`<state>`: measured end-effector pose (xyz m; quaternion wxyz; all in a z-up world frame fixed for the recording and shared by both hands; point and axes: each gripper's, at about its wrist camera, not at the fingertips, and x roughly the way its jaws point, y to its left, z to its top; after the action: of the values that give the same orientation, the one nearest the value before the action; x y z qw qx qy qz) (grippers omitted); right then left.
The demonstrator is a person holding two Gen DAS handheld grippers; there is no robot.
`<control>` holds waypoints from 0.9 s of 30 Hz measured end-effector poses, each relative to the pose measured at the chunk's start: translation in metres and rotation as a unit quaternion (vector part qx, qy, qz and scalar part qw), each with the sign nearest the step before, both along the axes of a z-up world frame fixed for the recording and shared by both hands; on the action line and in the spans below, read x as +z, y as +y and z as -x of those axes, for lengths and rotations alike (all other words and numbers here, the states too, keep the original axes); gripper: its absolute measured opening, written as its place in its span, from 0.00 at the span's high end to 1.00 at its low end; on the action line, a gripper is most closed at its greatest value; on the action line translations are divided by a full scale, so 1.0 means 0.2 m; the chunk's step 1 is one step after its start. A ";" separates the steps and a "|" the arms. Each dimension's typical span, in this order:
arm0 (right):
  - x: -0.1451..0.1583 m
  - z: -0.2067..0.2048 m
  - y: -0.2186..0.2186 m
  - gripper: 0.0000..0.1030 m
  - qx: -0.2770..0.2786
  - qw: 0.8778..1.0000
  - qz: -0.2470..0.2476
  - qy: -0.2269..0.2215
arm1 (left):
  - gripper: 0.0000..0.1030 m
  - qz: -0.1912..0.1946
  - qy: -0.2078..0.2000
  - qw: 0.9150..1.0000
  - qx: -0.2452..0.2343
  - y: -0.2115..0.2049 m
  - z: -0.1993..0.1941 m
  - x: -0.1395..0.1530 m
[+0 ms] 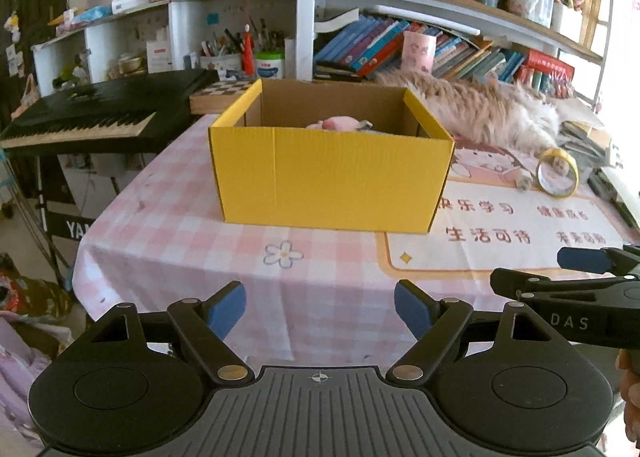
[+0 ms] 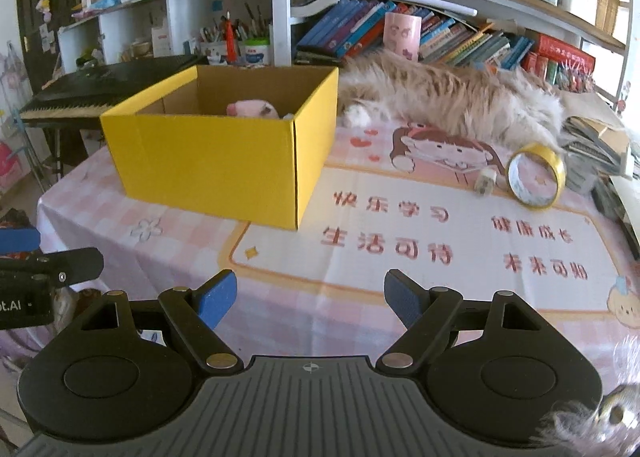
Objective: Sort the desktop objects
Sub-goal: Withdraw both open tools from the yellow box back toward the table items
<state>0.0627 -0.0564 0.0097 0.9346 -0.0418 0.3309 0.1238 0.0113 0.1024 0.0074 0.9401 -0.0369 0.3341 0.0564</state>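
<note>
Yellow corrugated box (image 1: 328,181) sits far left on the checked cloth (image 1: 180,241); a tape ring (image 2: 536,177) lies right. Both claws, left (image 1: 320,313) and right (image 2: 310,301), gape apart, holding nothing.

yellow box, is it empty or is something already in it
Not empty. The yellow box is open-topped, and a pink plush toy shows above its front wall in both views; what else it holds is hidden.

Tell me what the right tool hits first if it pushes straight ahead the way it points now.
Probably the printed desk mat: the right tool stands open and empty, angled down at bare mat. The yellow box lies left of that line, the tape roll right. Depth is hard to judge.
</note>
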 end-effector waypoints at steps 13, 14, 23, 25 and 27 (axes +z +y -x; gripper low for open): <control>-0.04 0.14 -0.01 0.21 -0.029 1.000 0.007 0.005 | 0.14 -0.005 0.012 0.999 -0.035 -0.06 0.05 -0.03; -0.04 0.15 -0.02 0.21 -0.034 0.999 0.007 0.005 | 0.14 -0.005 0.012 0.999 -0.037 -0.06 0.06 -0.04; -0.03 0.18 -0.08 0.18 -0.073 0.997 0.019 0.006 | 0.14 -0.004 0.006 0.997 -0.078 -0.14 0.02 -0.04; -0.03 0.18 -0.09 0.18 -0.080 0.997 0.023 0.005 | 0.14 -0.005 0.007 0.996 -0.091 -0.17 0.01 -0.04; -0.03 0.19 -0.11 0.18 -0.086 0.996 0.025 0.005 | 0.14 -0.006 0.007 0.995 -0.102 -0.19 0.00 -0.04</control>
<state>0.0252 -0.0780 0.0031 0.9388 -0.0360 0.3409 0.0350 0.0120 0.0641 -0.0011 0.9388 0.0035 0.3423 -0.0372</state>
